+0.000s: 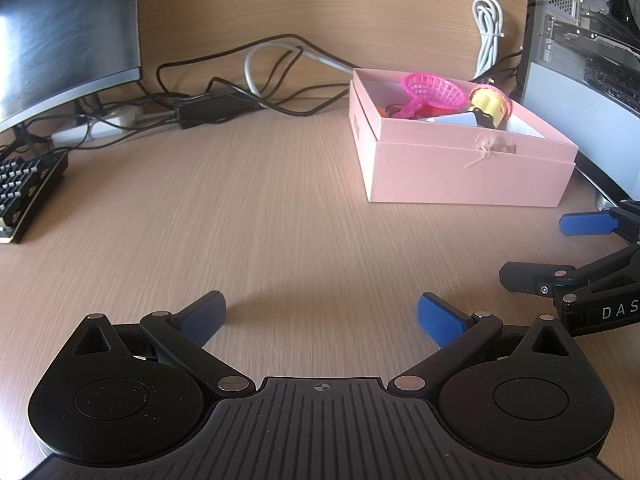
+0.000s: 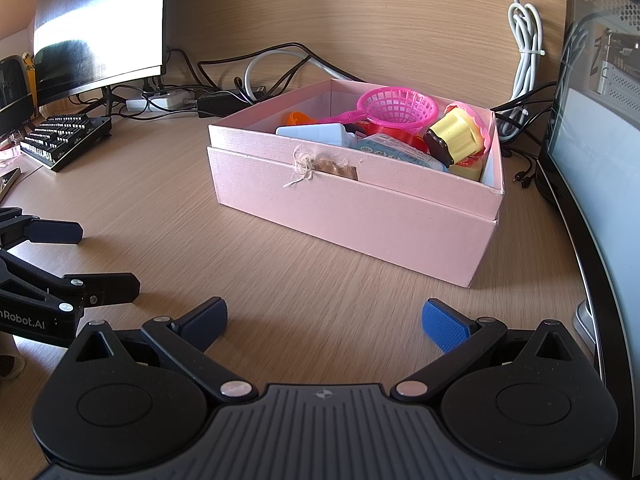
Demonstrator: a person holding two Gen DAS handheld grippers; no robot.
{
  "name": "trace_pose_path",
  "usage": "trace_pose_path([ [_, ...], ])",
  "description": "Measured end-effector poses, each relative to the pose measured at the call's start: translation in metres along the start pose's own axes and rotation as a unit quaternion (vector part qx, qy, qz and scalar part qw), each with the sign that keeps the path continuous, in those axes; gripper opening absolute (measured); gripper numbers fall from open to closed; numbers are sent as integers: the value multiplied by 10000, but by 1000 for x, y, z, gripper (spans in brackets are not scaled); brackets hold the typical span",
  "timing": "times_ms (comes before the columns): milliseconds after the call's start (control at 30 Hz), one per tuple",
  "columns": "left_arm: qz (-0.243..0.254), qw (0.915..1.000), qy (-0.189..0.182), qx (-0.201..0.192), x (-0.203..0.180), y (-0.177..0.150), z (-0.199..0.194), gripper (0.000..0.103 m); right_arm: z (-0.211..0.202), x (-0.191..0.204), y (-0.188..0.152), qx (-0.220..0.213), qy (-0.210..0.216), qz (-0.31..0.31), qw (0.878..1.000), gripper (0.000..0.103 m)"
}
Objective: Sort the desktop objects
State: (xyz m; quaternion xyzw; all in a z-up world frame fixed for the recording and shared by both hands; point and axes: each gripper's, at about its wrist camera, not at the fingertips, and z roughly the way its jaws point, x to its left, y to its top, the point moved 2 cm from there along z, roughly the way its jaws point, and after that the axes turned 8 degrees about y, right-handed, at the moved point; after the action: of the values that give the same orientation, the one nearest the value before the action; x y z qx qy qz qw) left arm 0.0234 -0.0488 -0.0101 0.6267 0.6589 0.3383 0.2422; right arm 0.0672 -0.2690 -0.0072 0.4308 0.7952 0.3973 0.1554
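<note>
A pink cardboard box (image 1: 460, 176) (image 2: 360, 216) stands on the wooden desk, holding several toys. Among them are a magenta plastic basket (image 1: 434, 90) (image 2: 398, 110), a yellow cupcake toy (image 1: 490, 106) (image 2: 456, 136) and a white block (image 2: 316, 134). My left gripper (image 1: 320, 318) hovers low over bare desk, open and empty, left of the box. My right gripper (image 2: 324, 320) is open and empty too, just in front of the box. Each gripper shows in the other's view: the right gripper (image 1: 560, 252) at the far right, the left gripper (image 2: 92, 260) at the far left.
A monitor (image 1: 64, 36) (image 2: 100, 28) and a black keyboard (image 1: 24, 192) (image 2: 64, 140) sit at the left. Tangled cables and a power strip (image 1: 224, 96) run along the back wall. A computer case (image 1: 588, 72) (image 2: 600, 140) stands close to the box's right.
</note>
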Motion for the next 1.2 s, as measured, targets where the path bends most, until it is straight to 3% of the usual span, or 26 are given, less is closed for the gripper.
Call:
trace_pose_path([
  [1200,-72,10000,-47,-14,4,1,-1,103,-1,0,0,0,0,0,10000,103],
])
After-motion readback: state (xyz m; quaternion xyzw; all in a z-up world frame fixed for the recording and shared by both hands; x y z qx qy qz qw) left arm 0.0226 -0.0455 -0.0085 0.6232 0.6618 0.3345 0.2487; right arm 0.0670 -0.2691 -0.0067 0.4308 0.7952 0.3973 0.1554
